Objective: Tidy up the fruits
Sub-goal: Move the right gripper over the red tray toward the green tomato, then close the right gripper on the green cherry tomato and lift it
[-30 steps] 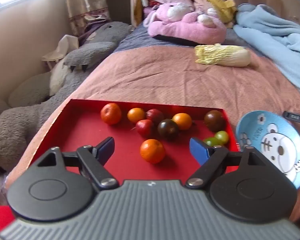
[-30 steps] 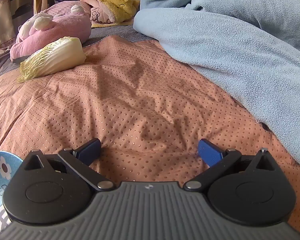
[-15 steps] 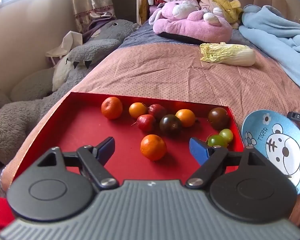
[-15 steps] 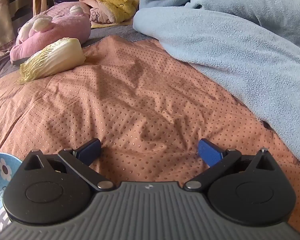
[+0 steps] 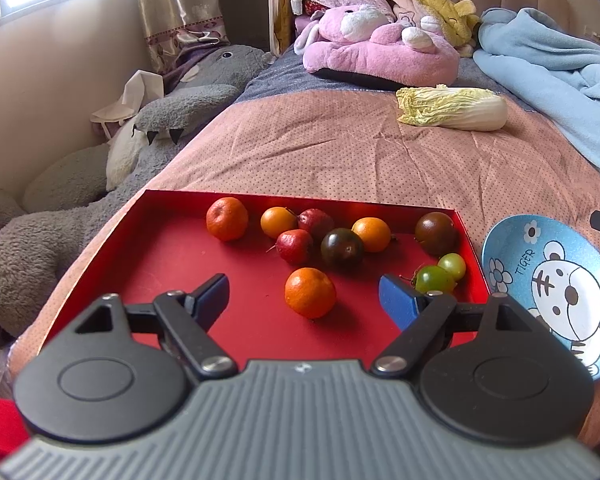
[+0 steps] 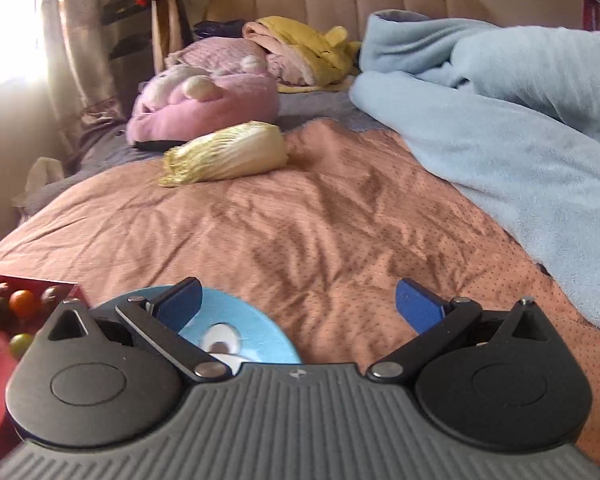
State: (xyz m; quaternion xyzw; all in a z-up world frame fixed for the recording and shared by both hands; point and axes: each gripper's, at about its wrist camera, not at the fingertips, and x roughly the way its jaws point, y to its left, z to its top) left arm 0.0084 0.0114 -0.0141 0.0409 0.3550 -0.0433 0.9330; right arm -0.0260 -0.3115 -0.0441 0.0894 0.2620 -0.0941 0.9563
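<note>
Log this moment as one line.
left gripper: open over red tray | right gripper: open, empty | fruits: in tray | blue plate: empty

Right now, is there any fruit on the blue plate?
No, the blue plate shows only its printed tiger picture, and all the fruit lies in the red tray beside it.

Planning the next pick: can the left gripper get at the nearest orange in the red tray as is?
Probably yes. The left gripper is open and the nearest orange sits between its fingers, apart from the other fruit in the red tray.
</note>
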